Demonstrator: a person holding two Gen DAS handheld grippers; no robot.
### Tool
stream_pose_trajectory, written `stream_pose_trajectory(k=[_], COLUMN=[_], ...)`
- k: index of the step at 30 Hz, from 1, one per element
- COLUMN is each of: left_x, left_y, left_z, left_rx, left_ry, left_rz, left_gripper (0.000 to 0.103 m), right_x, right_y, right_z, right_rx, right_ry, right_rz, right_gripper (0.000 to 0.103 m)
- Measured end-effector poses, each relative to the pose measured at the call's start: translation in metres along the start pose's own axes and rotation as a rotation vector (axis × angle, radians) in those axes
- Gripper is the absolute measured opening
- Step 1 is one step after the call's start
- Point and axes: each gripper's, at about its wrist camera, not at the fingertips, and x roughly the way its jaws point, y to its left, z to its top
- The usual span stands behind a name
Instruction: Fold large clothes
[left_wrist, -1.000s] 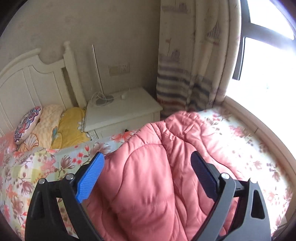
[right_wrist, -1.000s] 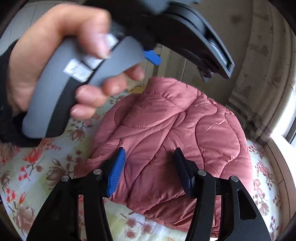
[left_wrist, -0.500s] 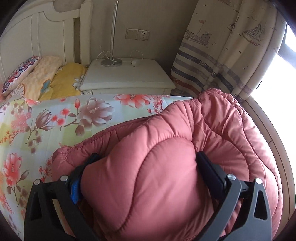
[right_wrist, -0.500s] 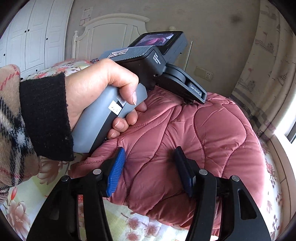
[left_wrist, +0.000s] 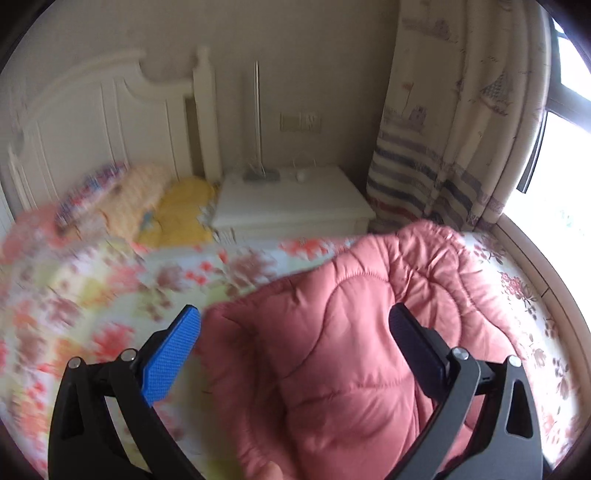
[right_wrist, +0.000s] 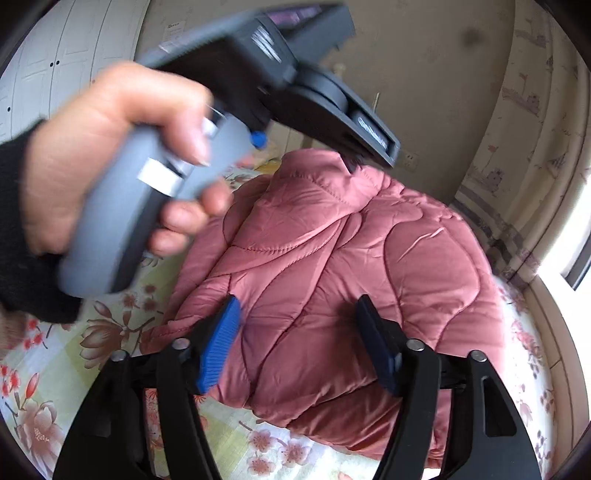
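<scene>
Left gripper (left_wrist: 293, 325) and right gripper (right_wrist: 297, 314), jaws wide, above folded jacket (right_wrist: 351, 277) on bed (right_wrist: 55, 387).

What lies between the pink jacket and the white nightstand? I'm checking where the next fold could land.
In the left wrist view, only a strip of floral bedsheet separates the pink jacket from the white nightstand; motion blur hides anything small.
</scene>
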Motion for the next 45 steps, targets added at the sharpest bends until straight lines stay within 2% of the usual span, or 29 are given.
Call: stream_pose_trajectory(k=[3,4,6,8,13,15,18,21,25,30,33,36,39,42,45], left_x=[-0.057,-0.072,-0.110,-0.146,-0.217,-0.240,-0.265,-0.279,-0.277,-0.261,-0.247,-0.234,-0.220,-0.211,-0.210], left_y=[-0.001,0.000,0.000,-0.001,-0.002,-0.004,-0.008,-0.014,-0.025,-0.035,-0.036,-0.035,-0.038,-0.044,-0.051], left_z=[0.005,0.006,0.006,0.005,-0.010,-0.018,-0.030,-0.046,-0.071,-0.116,-0.143,-0.165,-0.182,-0.190,-0.195], left_rx=[0.058,0.068,0.090,0.101,0.035,0.011,-0.026,-0.075,-0.082,-0.109,-0.138,-0.157,-0.147,-0.127,-0.107], left_ry=[-0.125,-0.157,-0.238,-0.308,-0.425,-0.458,-0.478,-0.459,-0.423,-0.386,-0.362,-0.313,-0.261,-0.224,-0.220], left_rz=[0.096,0.112,0.159,0.185,0.211,0.184,0.167,0.152,0.142,0.209,0.260,0.254,0.234,0.234,0.227], left_gripper=[0.101,0.101,0.101,0.101,0.101,0.101,0.101,0.101,0.101,0.101,0.101,0.101,0.101,0.101,0.101], right_x=[-0.019,-0.030,-0.054,-0.087,-0.162,-0.191,-0.227,-0.254,-0.260,-0.239,-0.217,-0.195,-0.180,-0.170,-0.165], right_y=[-0.001,0.000,0.002,0.006,-0.005,-0.016,-0.032,-0.049,-0.068,-0.079,-0.082,-0.079,-0.067,-0.050,-0.040], right_z=[0.005,0.006,0.008,0.008,0.012,0.012,0.008,-0.001,-0.018,-0.039,-0.056,-0.066,-0.075,-0.081,-0.082], right_rx=[0.010,0.012,0.003,-0.021,-0.010,0.010,0.053,0.107,0.179,0.252,0.303,0.339,0.352,0.319,0.282], right_ry=[-0.036,-0.054,-0.107,-0.178,-0.309,-0.357,-0.429,-0.474,-0.447,-0.370,-0.293,-0.209,-0.163,-0.125,-0.105], right_rz=[0.000,0.006,0.042,0.032,-0.008,-0.033,-0.077,-0.102,-0.148,-0.137,-0.107,-0.099,-0.087,-0.072,-0.081], right_gripper=[0.071,0.077,0.082,0.086,0.088,0.092,0.092,0.092,0.092,0.092,0.092,0.092,0.092,0.092,0.092])
